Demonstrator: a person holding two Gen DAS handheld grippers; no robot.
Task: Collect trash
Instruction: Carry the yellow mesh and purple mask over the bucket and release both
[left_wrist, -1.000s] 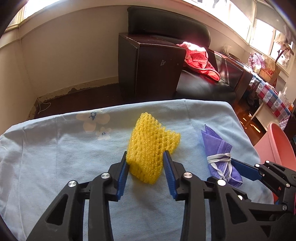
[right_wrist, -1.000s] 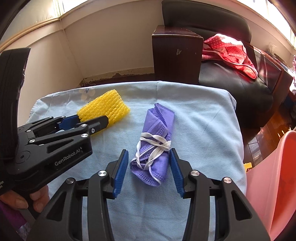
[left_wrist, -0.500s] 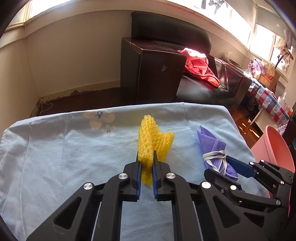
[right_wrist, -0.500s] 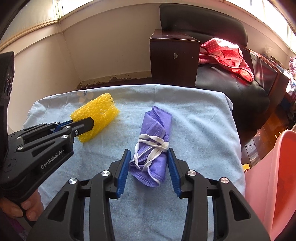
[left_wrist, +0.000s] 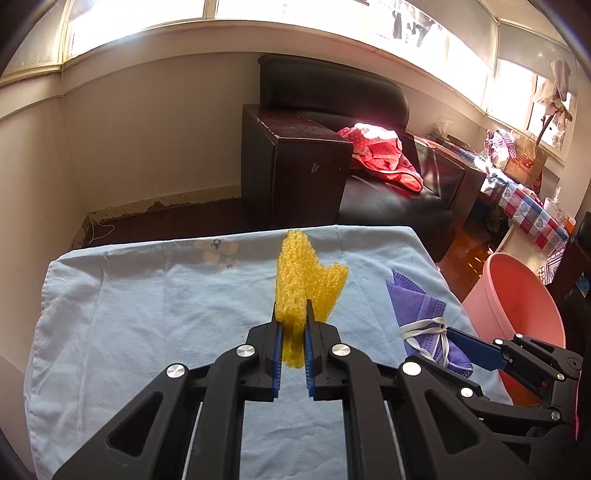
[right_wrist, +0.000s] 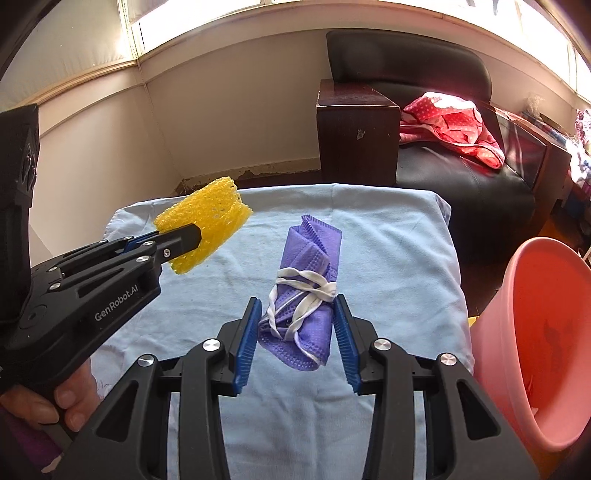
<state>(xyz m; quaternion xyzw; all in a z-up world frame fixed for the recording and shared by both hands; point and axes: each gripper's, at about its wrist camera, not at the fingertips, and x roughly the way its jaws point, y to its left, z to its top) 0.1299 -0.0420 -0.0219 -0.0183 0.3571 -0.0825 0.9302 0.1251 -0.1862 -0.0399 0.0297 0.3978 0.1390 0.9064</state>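
While the yellow foam net (left_wrist: 301, 286) is squeezed flat between the blue pads of our left gripper (left_wrist: 293, 334), it appears raised above the light blue cloth (left_wrist: 147, 314) in the right wrist view. Our right gripper (right_wrist: 298, 325) has its jaws set wide on both sides of the purple face mask (right_wrist: 308, 291), which lies rolled up on the cloth and is tied with its own white ear loops; we cannot tell whether the pads touch it. A pink bucket (right_wrist: 535, 332) stands just beside the right edge of the cloth. Behind the table we see a dark armchair (left_wrist: 369, 147) with a red garment (left_wrist: 380, 155) on it.
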